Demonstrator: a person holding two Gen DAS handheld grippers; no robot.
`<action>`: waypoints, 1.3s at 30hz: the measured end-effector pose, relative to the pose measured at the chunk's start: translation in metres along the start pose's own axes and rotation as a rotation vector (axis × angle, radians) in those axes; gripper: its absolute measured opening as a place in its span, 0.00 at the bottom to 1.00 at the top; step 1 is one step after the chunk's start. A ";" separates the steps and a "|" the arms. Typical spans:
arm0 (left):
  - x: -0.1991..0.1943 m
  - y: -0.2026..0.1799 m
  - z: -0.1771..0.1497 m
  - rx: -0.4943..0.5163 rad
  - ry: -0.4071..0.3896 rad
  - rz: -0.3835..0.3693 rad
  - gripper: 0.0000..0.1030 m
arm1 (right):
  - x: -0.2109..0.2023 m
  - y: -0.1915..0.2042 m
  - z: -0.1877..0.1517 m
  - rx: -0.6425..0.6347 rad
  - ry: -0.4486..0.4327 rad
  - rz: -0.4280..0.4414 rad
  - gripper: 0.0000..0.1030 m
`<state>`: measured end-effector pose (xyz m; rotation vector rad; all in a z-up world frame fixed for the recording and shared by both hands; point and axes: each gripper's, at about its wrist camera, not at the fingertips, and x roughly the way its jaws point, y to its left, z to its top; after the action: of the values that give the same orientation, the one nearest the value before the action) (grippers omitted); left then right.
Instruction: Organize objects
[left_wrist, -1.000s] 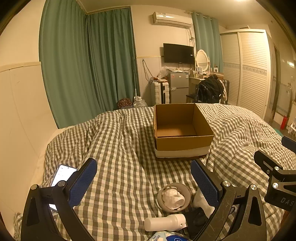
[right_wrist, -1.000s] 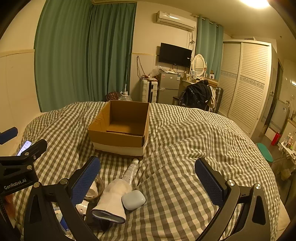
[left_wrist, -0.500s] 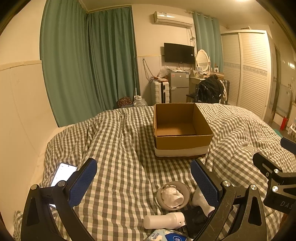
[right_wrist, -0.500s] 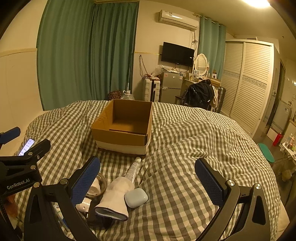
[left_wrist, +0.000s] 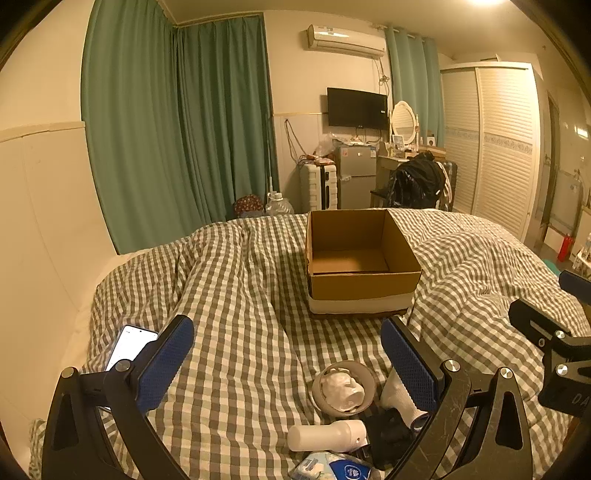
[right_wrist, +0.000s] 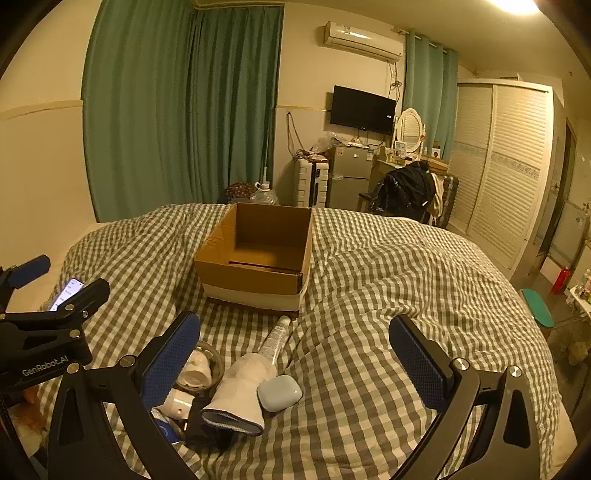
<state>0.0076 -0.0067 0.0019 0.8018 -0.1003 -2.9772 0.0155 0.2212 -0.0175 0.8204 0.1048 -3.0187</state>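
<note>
An open, empty cardboard box (left_wrist: 354, 258) (right_wrist: 258, 254) stands on the checked bed. Near me lies a pile: a clear bowl with crumpled white stuff (left_wrist: 343, 387) (right_wrist: 199, 369), a white bottle (left_wrist: 325, 435), a white sock (right_wrist: 240, 391), a pale blue case (right_wrist: 279, 392), a clear tube (right_wrist: 275, 339), a black item (left_wrist: 388, 437) and a wipes pack (left_wrist: 332, 469). My left gripper (left_wrist: 286, 360) is open and empty above the pile's left side. My right gripper (right_wrist: 295, 354) is open and empty above the pile.
A lit phone (left_wrist: 129, 345) (right_wrist: 66, 293) lies at the bed's left edge by the wall. Green curtains (left_wrist: 177, 129), a fridge (left_wrist: 354, 177), a chair with a black jacket (left_wrist: 417, 184) and a wardrobe (left_wrist: 495, 147) stand beyond the bed.
Both views have shifted slightly; the pile and box sit a little differently in frame. Both grippers stay open and empty.
</note>
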 end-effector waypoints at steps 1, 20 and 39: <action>0.000 0.000 -0.001 0.002 0.005 -0.001 1.00 | 0.000 -0.001 0.000 0.000 0.003 0.003 1.00; 0.082 -0.024 -0.059 0.120 0.297 -0.019 1.00 | 0.067 -0.011 -0.037 -0.044 0.249 0.088 0.92; 0.126 -0.042 -0.084 0.192 0.430 -0.136 1.00 | 0.148 0.014 -0.076 -0.202 0.498 0.136 0.66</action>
<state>-0.0609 0.0217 -0.1368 1.5065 -0.3250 -2.8643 -0.0737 0.2133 -0.1588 1.4609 0.3345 -2.5585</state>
